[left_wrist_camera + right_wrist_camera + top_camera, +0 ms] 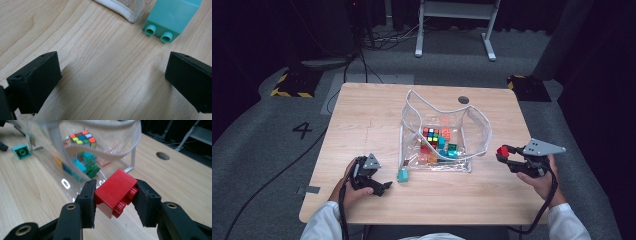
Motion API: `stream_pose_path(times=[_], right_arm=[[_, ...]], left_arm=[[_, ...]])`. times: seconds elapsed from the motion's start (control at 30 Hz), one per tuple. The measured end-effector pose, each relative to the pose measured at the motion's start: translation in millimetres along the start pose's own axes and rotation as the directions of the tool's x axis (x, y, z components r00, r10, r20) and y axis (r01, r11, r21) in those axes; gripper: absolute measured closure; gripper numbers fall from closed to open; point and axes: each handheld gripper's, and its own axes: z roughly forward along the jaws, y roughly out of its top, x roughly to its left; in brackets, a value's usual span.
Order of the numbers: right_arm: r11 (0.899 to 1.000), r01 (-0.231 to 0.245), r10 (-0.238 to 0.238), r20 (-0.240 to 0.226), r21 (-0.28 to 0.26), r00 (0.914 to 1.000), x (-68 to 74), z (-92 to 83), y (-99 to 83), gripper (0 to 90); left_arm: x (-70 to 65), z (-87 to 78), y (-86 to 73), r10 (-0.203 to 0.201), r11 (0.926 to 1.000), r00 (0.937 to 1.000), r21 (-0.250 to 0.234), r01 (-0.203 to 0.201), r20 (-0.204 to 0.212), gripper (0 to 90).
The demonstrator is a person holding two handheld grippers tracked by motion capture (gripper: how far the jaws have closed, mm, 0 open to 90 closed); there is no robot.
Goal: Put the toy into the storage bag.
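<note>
here the right gripper jaws clamp a glossy red studded brick; left gripper jaws gape over woodgrain desk.

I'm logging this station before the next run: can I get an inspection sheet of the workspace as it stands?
Surface: light wooden table, with a round hole near its far edge.
Job's things: red building brick; clear plastic bag standing open, holding a colour puzzle cube and assorted coloured bricks; teal building brick on the table beside the bag.
Clutter: nothing seen.
Grippers: right claw shut on the red brick, beside the bag; left claw open, low over bare table near the teal brick.
Cables: one trails from each claw; more lie on the floor beyond.
Surroundings: grey floor marked 4, yellow-black striped blocks, white frame legs.
</note>
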Motion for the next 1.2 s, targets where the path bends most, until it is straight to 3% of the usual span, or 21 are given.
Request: stream_pose_path(times=[0.2, 0.53, 0.63, 0.73, 0.97, 1.2], right_arm=[[1.0, 0.017, -0.017, 0.026, -0.006, 0.9995, -14.5, -2.5, 27.0, 55.6], [0.999, 0.005, -0.003, 0.056, -0.044, 0.9984, -34.0, -2.1, 67.8, 55.6], [0.997, 0.018, -0.014, 0.062, -0.071, 0.998, -39.6, -1.3, 82.0, 55.6], [0.998, 0.034, -0.029, 0.074, -0.058, 0.9968, -41.1, 0.8, 93.1, 55.6], [0.998, 0.035, -0.032, 0.061, -0.054, 0.9976, -46.5, 12.7, 109.9, 55.6], [0.997, 0.031, -0.031, 0.002, -0.064, 0.9995, -45.8, 29.1, 122.2, 55.6]], left_arm=[[0.0, -0.1, 0.1, 0.0, 1.0, 1.0, 0.001, 0.0, 0.0, 0.4], [0.0, 0.3, 0.1, -0.001, 1.0, 1.0, -0.003, 0.001, 0.002, 0.4], [0.1, 0.2, 0.2, 0.0, 1.0, 1.0, -0.002, 0.0, -0.001, 0.3], [0.2, 0.1, 0.2, 0.001, 1.0, 1.0, -0.001, -0.001, -0.001, 0.3], [0.2, 0.0, 0.3, 0.001, 1.0, 1.0, 0.0, -0.001, -0.001, 0.3], [0.2, 0.2, 0.2, 0.0, 1.0, 1.0, -0.002, 0.0, -0.001, 0.3]])
